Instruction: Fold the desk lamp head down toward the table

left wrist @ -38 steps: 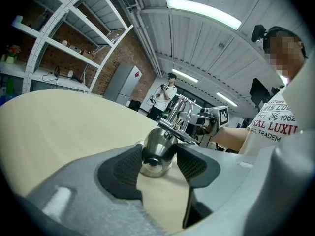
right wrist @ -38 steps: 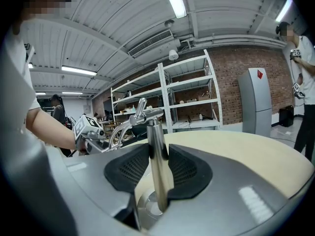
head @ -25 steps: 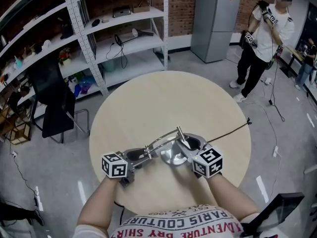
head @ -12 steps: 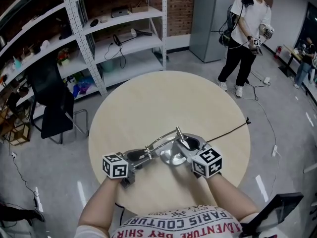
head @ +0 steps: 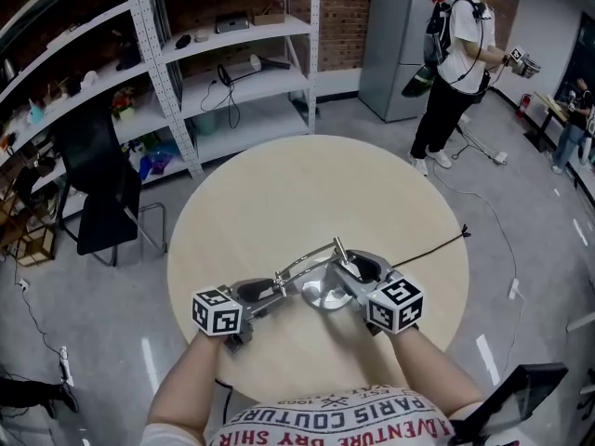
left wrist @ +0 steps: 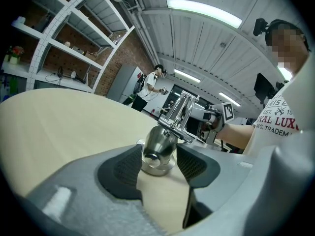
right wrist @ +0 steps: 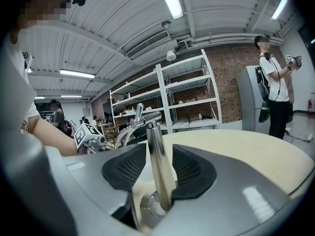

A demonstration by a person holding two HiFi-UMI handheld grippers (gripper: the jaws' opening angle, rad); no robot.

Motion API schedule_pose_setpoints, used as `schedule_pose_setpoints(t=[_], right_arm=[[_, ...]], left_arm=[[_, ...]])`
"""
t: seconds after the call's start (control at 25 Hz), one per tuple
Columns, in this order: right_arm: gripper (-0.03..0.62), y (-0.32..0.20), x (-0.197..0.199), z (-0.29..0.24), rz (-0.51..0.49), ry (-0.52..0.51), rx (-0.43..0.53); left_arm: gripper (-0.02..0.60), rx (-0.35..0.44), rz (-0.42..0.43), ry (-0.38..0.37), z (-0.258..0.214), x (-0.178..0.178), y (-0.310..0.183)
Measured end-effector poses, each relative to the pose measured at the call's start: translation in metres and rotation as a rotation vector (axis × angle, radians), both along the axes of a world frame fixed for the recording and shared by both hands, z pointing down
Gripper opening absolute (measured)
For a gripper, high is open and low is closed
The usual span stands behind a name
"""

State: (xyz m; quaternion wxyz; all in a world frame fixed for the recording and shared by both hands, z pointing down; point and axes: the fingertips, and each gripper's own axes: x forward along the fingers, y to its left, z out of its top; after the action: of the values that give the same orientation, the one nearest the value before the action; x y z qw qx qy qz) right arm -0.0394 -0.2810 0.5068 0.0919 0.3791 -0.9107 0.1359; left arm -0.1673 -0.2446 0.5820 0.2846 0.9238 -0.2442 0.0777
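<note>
A chrome desk lamp lies folded low at the near side of the round table point(head: 307, 189). Its small rounded head point(left wrist: 157, 149) rests on the tabletop between the pads of my left gripper point(left wrist: 158, 161), which is shut on it. The jointed arm point(head: 305, 263) runs from there across to the upright rod point(right wrist: 156, 151) above the dish-shaped base point(head: 321, 295). My right gripper point(right wrist: 156, 167) straddles that rod and its jaws are opening, with a gap showing on the rod's left side. In the head view the left gripper point(head: 265, 291) and right gripper point(head: 358, 269) face each other across the lamp.
The lamp's black cable point(head: 432, 247) trails to the table's right edge. Metal shelving point(head: 223, 72) and a black chair point(head: 102, 193) stand at the back left. A person point(head: 456, 72) with a backpack stands near the grey cabinet point(head: 400, 35) at the back right.
The lamp and both hands stay where they were. The person in the background has walked across and turned away.
</note>
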Motion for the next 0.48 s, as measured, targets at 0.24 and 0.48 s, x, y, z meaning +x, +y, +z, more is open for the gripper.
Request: schedule_pose_setpoints(t=[0.24,0.48], right_arm=[[0.133,0.017,0.008,-0.006,0.028,0.013,-0.003],[-0.002,0.064,0.006,-0.028,-0.081,0.023,0.021]], left_arm=[[0.213,-0.024,-0.047,0.041,-0.004,-0.031,0.021],[0.002,0.061,-0.080,0.022,-0.035,-0.024,0.060]])
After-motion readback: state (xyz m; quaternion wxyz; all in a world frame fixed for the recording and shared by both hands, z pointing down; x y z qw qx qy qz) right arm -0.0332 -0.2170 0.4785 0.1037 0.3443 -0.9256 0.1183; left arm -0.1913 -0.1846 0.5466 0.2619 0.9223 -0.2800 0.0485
